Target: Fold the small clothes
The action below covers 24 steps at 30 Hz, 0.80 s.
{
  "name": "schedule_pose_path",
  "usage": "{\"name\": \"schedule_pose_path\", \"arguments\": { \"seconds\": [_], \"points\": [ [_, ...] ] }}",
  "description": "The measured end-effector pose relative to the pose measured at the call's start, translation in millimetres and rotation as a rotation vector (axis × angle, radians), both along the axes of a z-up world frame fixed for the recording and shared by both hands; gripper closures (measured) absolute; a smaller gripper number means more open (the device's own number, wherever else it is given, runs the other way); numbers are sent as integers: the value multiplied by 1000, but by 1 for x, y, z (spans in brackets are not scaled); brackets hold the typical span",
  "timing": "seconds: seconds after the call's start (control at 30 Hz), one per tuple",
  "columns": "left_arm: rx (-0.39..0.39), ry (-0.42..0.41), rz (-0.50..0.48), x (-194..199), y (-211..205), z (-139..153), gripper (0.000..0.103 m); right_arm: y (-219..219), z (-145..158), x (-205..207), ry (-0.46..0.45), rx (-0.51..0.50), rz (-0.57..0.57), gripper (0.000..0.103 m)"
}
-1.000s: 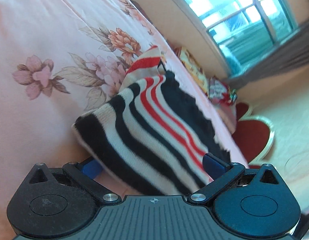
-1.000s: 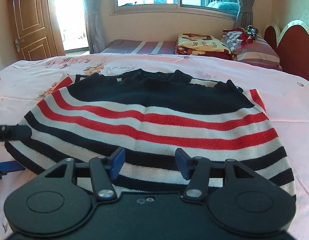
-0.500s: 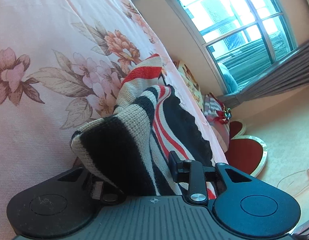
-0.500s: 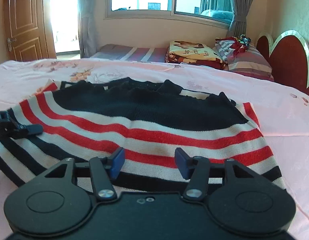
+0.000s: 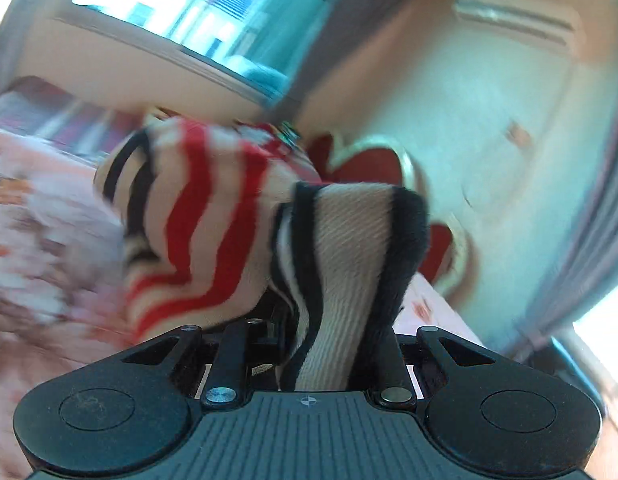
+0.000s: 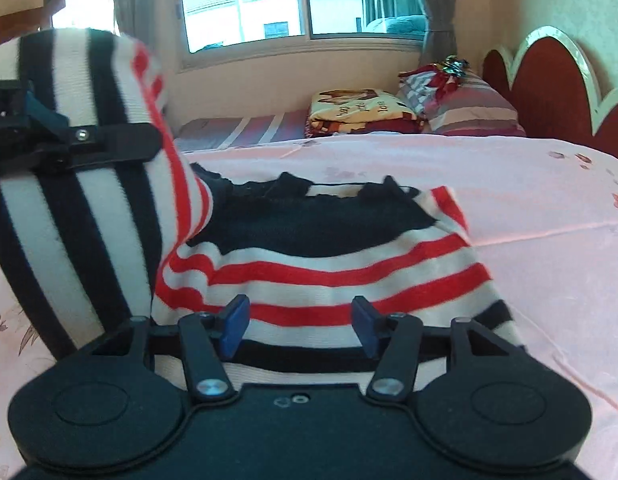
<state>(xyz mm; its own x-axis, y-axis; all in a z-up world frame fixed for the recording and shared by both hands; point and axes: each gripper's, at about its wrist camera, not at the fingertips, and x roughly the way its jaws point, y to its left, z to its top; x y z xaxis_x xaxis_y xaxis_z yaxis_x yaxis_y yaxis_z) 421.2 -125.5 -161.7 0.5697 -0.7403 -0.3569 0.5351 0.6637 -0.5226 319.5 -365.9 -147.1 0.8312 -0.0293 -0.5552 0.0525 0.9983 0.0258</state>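
A knitted sweater (image 6: 329,264) with black, white and red stripes lies on the pink floral bed sheet (image 6: 529,208). My left gripper (image 5: 321,344) is shut on the sweater's left edge (image 5: 349,248) and holds it lifted off the bed; the cloth hides its fingertips. In the right wrist view the left gripper (image 6: 69,140) shows at the left with the raised striped flap (image 6: 81,220) hanging from it. My right gripper (image 6: 299,326) is open, its blue pads just above the sweater's near hem, holding nothing.
Folded blankets and pillows (image 6: 409,108) lie at the far end of the bed under a window (image 6: 301,0). A red scalloped headboard (image 6: 557,80) stands at the right. The left wrist view is blurred by motion.
My left gripper has closed on the sweater's left edge and lifted it high, swinging up and over towards the right. My right gripper has stayed open over the near hem.
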Motion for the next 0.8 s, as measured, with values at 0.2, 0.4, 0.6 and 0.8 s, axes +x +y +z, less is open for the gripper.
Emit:
{"name": "schedule_pose_path", "arguments": {
  "seconds": [0.2,0.4,0.6,0.8],
  "points": [
    [173,161,-142,3,-68,-39,61,-57,-10,-35,71,107,-52,48],
    [28,105,-93,-25,-37,0,17,-76,-2,-54,66,264,18,36],
    [77,101,129,-14,11,-11,17,-94,4,-48,64,547,57,23],
    [203,151,155,-12,11,-58,17,-113,-4,-30,115,746,27,19]
  ]
}}
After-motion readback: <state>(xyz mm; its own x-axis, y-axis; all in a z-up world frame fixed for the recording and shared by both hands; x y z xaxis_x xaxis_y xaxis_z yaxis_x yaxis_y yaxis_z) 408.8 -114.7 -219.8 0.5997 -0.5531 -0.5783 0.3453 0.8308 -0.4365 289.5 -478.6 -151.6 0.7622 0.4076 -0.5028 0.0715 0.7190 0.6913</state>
